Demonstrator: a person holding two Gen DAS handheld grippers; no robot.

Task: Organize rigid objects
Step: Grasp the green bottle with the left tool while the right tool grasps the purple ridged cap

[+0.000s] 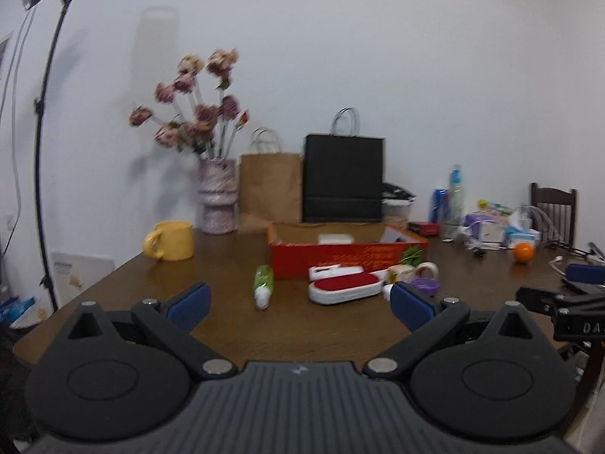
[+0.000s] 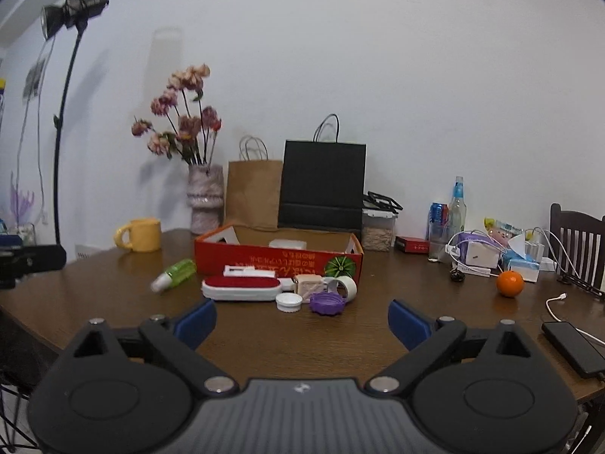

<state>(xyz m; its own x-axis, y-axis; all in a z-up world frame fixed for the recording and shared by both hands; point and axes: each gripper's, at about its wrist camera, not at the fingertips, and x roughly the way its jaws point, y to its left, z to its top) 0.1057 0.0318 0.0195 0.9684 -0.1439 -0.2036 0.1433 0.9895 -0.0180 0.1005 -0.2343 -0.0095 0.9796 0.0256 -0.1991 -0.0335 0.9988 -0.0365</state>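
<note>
Table point(image 2: 340, 340): one, brown wood.
Paper bags: two, black point(image 2: 323, 185) and brown point(image 2: 253, 193), behind the red box.
Red box point(image 2: 278, 259): one, open-topped, a white item inside.
Lint brush point(image 2: 242, 288): one, red-faced, just in front of the box.
Green tube point(image 2: 176, 274): one, lying left of the box.
Lids: two, white point(image 2: 289, 301) and purple point(image 2: 327, 302), plain only in the right view.
Left gripper point(image 1: 298, 302): jaws wide apart, empty.
Right gripper point(image 2: 302, 321): spread wide, nothing between.

We see dim, even light; the flowers point(image 1: 196, 106) cast soft shadows on the wall point(image 1: 378, 56) behind them. They blur slightly, and dark fisheye corners bend both views.
</note>
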